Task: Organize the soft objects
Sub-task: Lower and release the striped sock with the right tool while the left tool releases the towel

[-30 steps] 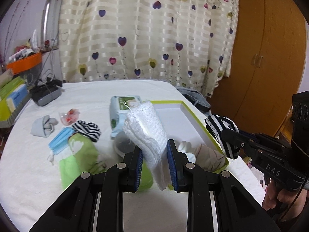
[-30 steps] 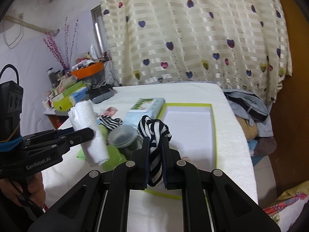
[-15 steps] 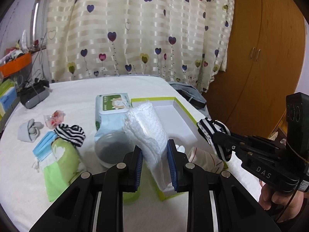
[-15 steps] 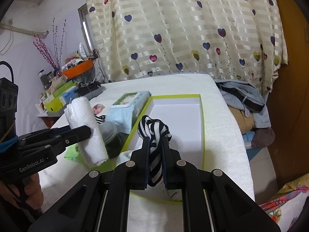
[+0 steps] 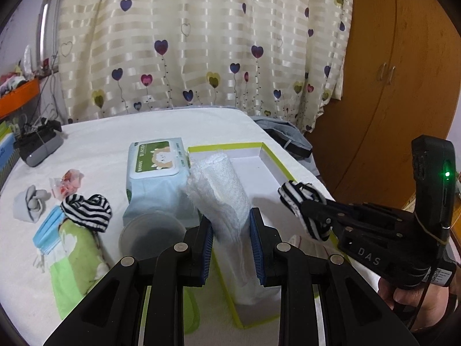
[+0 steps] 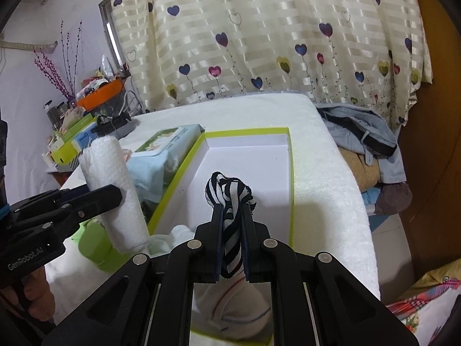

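My left gripper point(image 5: 230, 225) is shut on a rolled white towel point(image 5: 222, 196) and holds it upright over the near left edge of the green-rimmed white box point(image 5: 273, 167). The towel also shows in the right wrist view point(image 6: 115, 190). My right gripper point(image 6: 232, 216) is shut on a black-and-white striped sock point(image 6: 230, 199), held above the box point(image 6: 247, 161); the sock also shows in the left wrist view point(image 5: 302, 201). White socks point(image 6: 236, 302) lie at the box's near end.
On the white table point(image 5: 100, 138) lie a wet-wipes pack point(image 5: 155, 170), a clear bowl point(image 5: 149, 233), a green cloth point(image 5: 75, 256), a blue mask point(image 5: 47, 230), a second striped sock point(image 5: 86, 210), a grey sock point(image 5: 28, 204). Clothes point(image 6: 366, 141) are piled right of the table.
Both grippers moved forward and right over the box, each keeping its hold. The towel now hangs over the box's left rim, the striped sock over the box interior.
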The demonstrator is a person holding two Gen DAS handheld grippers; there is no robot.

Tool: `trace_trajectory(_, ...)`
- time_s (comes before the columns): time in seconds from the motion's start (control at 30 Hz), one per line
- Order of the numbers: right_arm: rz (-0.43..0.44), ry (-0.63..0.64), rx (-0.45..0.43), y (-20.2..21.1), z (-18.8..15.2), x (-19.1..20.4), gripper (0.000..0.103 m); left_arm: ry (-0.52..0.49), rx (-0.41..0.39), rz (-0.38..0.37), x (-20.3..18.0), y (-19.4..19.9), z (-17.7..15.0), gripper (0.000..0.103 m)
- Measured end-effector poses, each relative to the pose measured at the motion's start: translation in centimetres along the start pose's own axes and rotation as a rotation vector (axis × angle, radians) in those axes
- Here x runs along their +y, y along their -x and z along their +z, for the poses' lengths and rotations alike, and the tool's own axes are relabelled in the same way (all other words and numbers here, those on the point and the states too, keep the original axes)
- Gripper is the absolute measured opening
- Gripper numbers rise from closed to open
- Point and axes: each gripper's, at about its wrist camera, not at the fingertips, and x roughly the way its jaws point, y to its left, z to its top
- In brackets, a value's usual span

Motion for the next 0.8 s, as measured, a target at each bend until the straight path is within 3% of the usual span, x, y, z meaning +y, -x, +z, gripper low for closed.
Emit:
trace_trajectory(0.17, -0.011, 0.0, 0.027, -1.1, -0.3, -0.5, 0.021, -0.004, 0.025, 0.006, -0.2, -1.8, 0.4, 0.023)
trace_trajectory(0.3, -0.01, -0.012, 0.018, -0.9, -0.2, -0.9, 0.046, -0.006, 0.046, 0.001, -0.4, -3.1, 0.5, 0.023)
trace_trajectory(0.5, -0.007, -0.021, 0.0, -0.4, 0.0, -1.3, 0.046, -0.006, 0.069, -0.026, -0.5, -4.4, 0.7, 0.023)
trace_trajectory(0.8, -0.01, -0.019, -0.004, -0.1, 0.1, -1.3, 0.046, 0.006, 0.062, -0.05, -0.3, -4.3, 0.9, 0.034)
